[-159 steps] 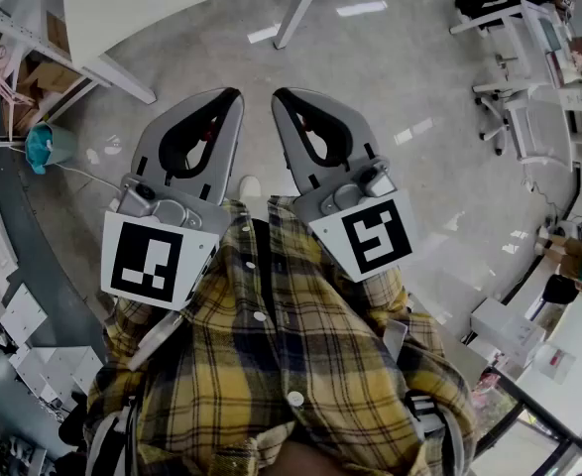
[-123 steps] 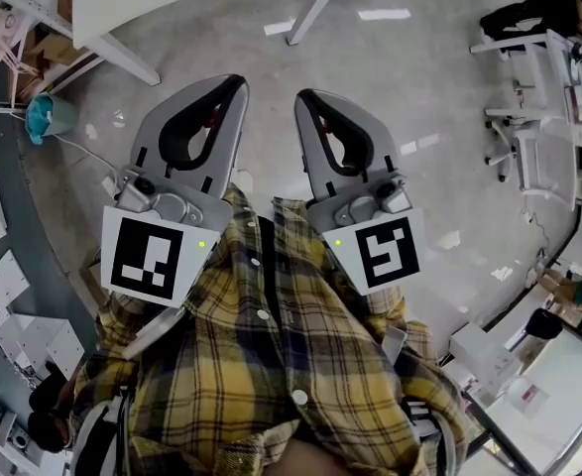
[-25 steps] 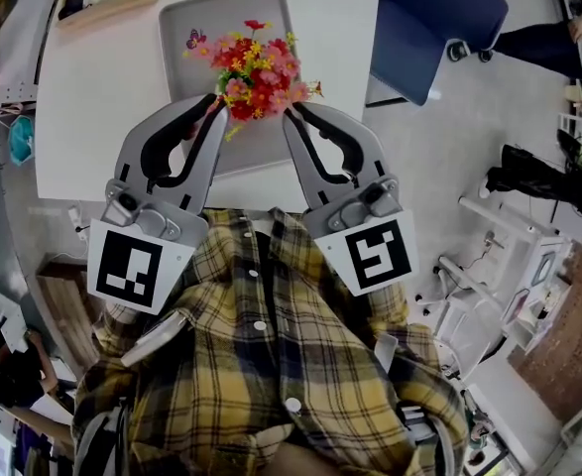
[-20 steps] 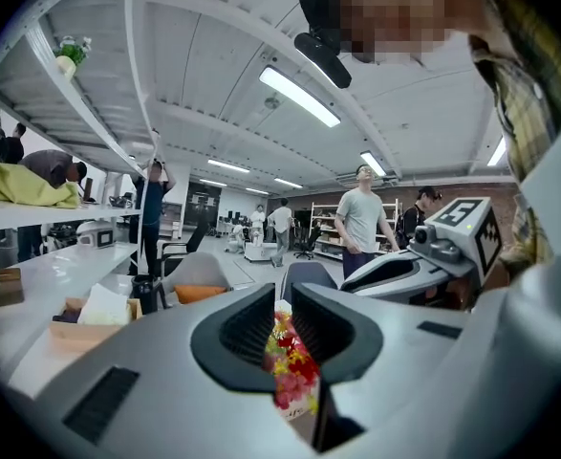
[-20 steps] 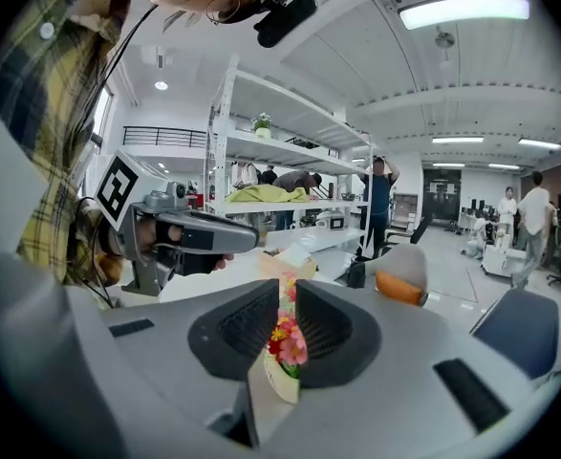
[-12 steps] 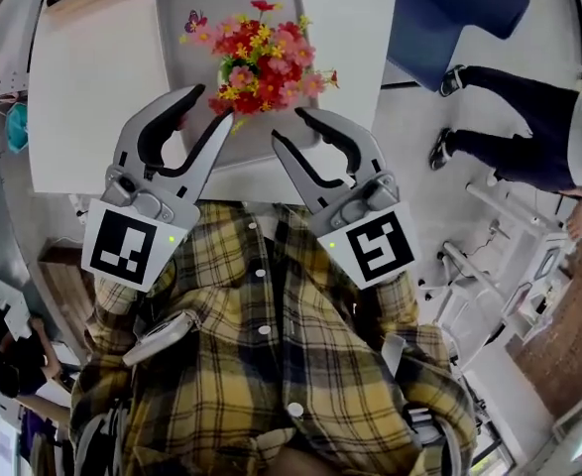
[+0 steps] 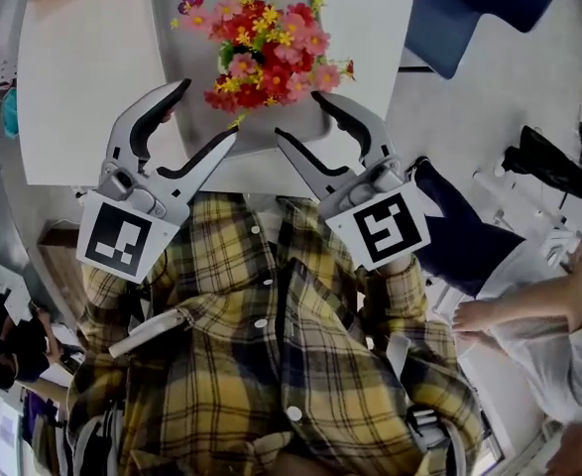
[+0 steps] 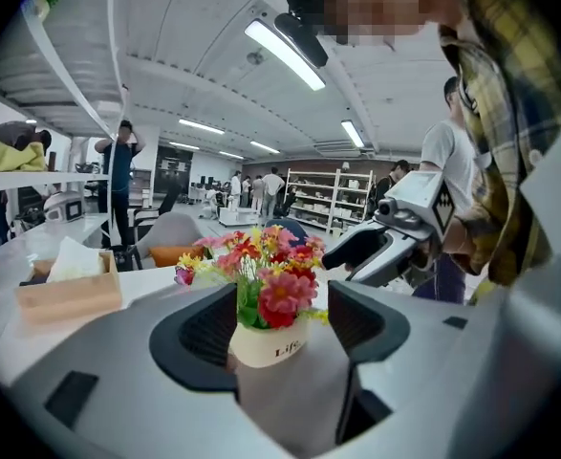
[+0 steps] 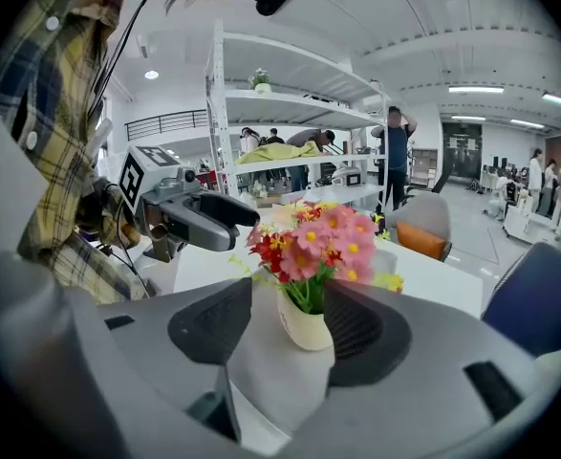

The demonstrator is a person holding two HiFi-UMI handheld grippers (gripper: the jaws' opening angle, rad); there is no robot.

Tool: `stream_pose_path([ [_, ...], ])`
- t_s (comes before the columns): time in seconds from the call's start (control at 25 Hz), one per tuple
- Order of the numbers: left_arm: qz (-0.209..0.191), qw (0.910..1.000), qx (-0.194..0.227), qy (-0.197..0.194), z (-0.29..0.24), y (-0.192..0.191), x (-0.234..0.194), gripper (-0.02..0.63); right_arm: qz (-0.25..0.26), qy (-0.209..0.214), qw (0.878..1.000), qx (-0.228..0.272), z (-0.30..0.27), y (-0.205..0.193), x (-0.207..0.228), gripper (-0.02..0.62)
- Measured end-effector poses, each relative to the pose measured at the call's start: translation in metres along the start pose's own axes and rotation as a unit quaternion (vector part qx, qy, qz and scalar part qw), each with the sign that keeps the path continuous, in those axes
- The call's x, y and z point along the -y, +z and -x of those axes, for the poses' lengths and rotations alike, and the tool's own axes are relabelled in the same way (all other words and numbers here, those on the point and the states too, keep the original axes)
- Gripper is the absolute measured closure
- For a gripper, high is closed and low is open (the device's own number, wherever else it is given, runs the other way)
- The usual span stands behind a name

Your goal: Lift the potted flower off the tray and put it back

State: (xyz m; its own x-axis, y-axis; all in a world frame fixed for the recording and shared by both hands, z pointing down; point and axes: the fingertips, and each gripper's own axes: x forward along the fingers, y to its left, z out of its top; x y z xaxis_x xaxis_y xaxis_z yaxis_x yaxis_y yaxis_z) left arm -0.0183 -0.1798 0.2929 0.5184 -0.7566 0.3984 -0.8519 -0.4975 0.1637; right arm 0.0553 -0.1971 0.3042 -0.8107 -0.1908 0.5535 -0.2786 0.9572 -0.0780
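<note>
The potted flower, a white pot [image 8: 269, 344] under red, pink and yellow blooms [image 7: 266, 53], stands on the grey tray [image 7: 186, 67] on the white table [image 7: 82, 87]. My left gripper [image 7: 207, 112] is at the tray's near left corner and my right gripper [image 7: 300, 117] at its near edge. Both point at the plant. The jaws of both have just been opening, with nothing between them. In the left gripper view the pot shows through the gap of the left gripper [image 8: 282, 323], beyond the tips. The right gripper [image 9: 288, 325] frames the pot [image 9: 304, 325] the same way.
A wooden box [image 8: 65, 290] with tissue sits on the table to the left of the tray. A blue chair [image 7: 479, 8] stands by the table's right side. A person [image 7: 528, 315] is close on my right. White shelving [image 9: 290, 113] rises behind the table.
Both grippers have come down toward the tray's near edge and their jaws have gone from shut to open. The flowers now lie farther ahead of the tips. A person has come in at the right.
</note>
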Motion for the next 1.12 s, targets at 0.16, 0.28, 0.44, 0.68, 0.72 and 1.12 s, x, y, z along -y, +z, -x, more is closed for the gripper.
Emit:
stream_pose_path([
  [0.16, -0.029, 0.999, -0.033, -0.011, -0.01, -0.024, 0.0, 0.302, 0.022, 0.004, 1.0, -0.016, -0.011, -0.017, 0.005, 0.35],
  [0.28, -0.044, 0.9978, -0.047, -0.018, -0.02, -0.04, -0.002, 0.268, 0.032, 0.01, 0.999, -0.024, -0.019, -0.027, 0.009, 0.326],
  [0.44, -0.054, 0.9963, -0.064, -0.021, -0.03, -0.057, -0.009, 0.264, 0.04, 0.019, 0.998, -0.037, -0.03, -0.04, 0.015, 0.281],
  [0.68, -0.069, 0.9937, -0.083, -0.027, -0.046, -0.07, -0.02, 0.264, 0.036, 0.032, 0.998, -0.035, -0.044, -0.051, 0.023, 0.247],
  [0.72, -0.07, 0.9933, -0.086, -0.03, -0.048, -0.072, -0.021, 0.264, 0.034, 0.034, 0.998, -0.035, -0.046, -0.053, 0.025, 0.244],
  [1.12, -0.09, 0.9909, -0.093, -0.037, -0.073, -0.081, -0.023, 0.255, 0.045, 0.032, 0.998, -0.033, -0.061, -0.062, 0.042, 0.239],
])
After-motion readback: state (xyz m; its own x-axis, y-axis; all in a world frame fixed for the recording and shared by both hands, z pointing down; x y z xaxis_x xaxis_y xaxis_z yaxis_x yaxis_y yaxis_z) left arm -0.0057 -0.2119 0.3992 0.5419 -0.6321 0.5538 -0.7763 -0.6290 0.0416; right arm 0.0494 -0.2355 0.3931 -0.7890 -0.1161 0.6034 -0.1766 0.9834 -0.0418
